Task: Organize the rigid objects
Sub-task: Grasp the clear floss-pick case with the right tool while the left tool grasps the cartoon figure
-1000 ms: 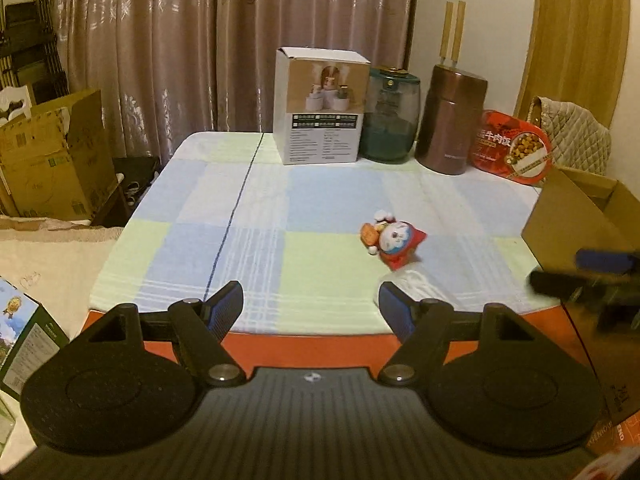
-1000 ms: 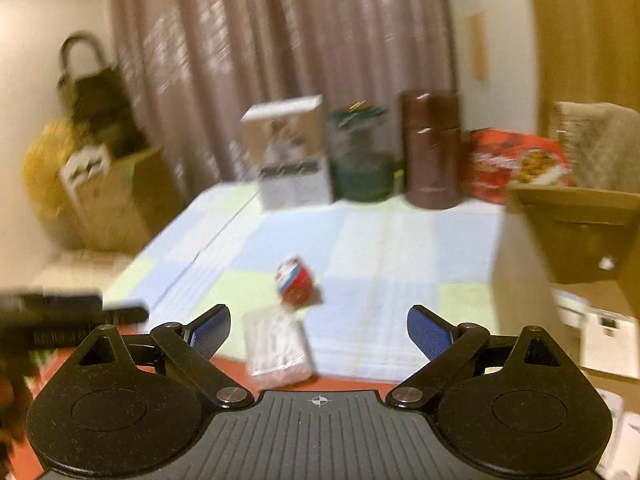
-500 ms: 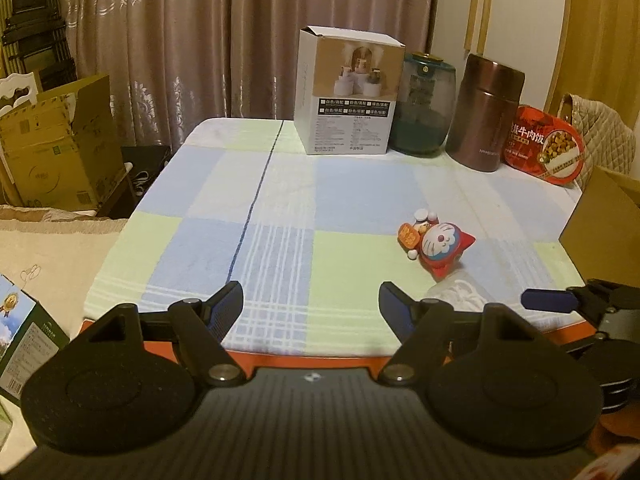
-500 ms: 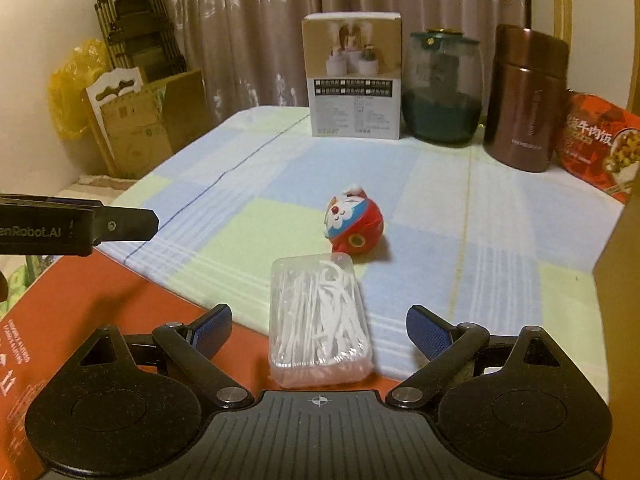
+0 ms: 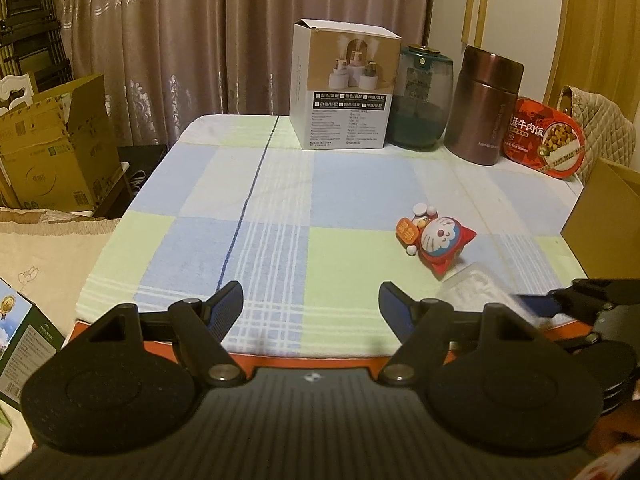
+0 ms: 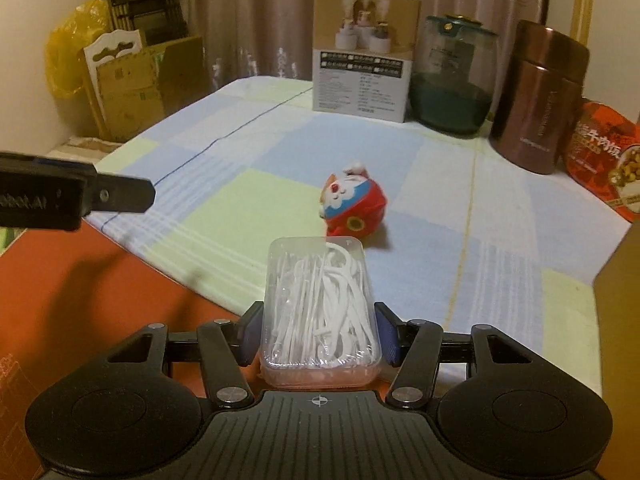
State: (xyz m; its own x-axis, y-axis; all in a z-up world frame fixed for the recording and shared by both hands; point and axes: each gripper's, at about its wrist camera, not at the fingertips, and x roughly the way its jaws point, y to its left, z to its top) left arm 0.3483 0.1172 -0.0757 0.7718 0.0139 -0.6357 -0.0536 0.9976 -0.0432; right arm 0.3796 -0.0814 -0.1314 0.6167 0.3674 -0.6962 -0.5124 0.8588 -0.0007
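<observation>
A clear plastic box of white floss picks [image 6: 320, 308] lies at the table's near edge, half on the checked cloth. My right gripper [image 6: 318, 334] is shut on its near end, a blue pad against each side. The box also shows in the left wrist view [image 5: 472, 288]. A red and blue Doraemon toy [image 6: 352, 206] lies on its side just beyond the box, also seen in the left wrist view [image 5: 438, 242]. My left gripper [image 5: 311, 306] is open and empty, hovering at the table's near edge, left of the box.
At the table's far edge stand a white carton [image 5: 344, 110], a teal glass jar [image 5: 422, 100], a brown steel canister [image 5: 486, 106] and a red food tin [image 5: 546, 140]. An open cardboard box [image 5: 608, 224] stands at the right. More cardboard boxes [image 5: 52, 148] stand on the floor at the left.
My right gripper moved forward over the floss pick box and closed on it; it was open before. The left gripper stayed open and shifted slightly.
</observation>
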